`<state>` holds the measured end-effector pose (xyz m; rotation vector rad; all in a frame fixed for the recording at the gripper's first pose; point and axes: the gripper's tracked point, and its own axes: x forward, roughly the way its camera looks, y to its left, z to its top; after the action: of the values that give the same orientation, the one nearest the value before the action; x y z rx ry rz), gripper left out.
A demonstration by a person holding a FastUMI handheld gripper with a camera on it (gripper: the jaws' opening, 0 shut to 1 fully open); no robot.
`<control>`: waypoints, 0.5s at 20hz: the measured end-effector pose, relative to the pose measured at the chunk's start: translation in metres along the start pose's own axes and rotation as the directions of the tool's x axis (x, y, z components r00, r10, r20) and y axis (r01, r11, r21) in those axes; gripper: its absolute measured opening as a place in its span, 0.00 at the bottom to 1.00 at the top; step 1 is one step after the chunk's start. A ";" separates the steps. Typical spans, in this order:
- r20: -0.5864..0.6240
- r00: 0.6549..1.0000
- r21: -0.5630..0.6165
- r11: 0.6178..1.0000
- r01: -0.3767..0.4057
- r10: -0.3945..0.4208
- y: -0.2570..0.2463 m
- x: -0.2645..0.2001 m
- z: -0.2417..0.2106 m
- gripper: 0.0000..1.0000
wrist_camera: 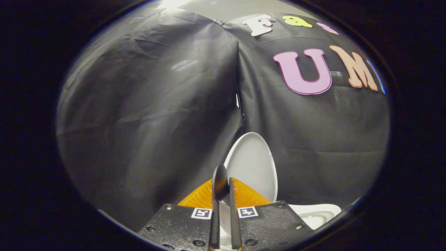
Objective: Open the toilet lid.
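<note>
Lid: white, raised nearly upright against the booth wall, just beyond the tongs.
Tongs: nearly closed, narrow gap, holding nothing.
Handling: likely rigid, smooth, light, hinged plastic; best taken at the free rim.
Bowl: beside the tongs.

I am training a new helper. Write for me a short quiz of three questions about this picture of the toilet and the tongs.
1. True or false: the toilet lid lies flat and closed.
2. What stands behind the lid? A: a tiled wall. B: a black cloth wall. C: a mirror.
3. Fill the gap: the tongs have their fingers close together, and the lid's lower edge shows in the narrow gap ____ them.

Key:
1. False, the lid stands raised.
2. B.
3. between.
</note>
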<state>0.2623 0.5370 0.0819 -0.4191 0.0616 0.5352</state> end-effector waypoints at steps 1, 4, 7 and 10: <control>-0.004 1.000 -0.002 1.000 -0.001 0.001 -0.001 0.000 0.001 0.13; -0.002 0.999 -0.050 0.998 0.035 -0.035 -0.008 -0.006 0.003 0.13; -0.001 0.998 -0.097 0.993 0.070 -0.070 -0.020 -0.014 0.005 0.14; -0.004 0.997 -0.099 0.992 0.075 -0.075 -0.027 -0.019 0.005 0.14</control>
<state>0.2590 0.5087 0.0999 -0.5181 0.0270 0.4637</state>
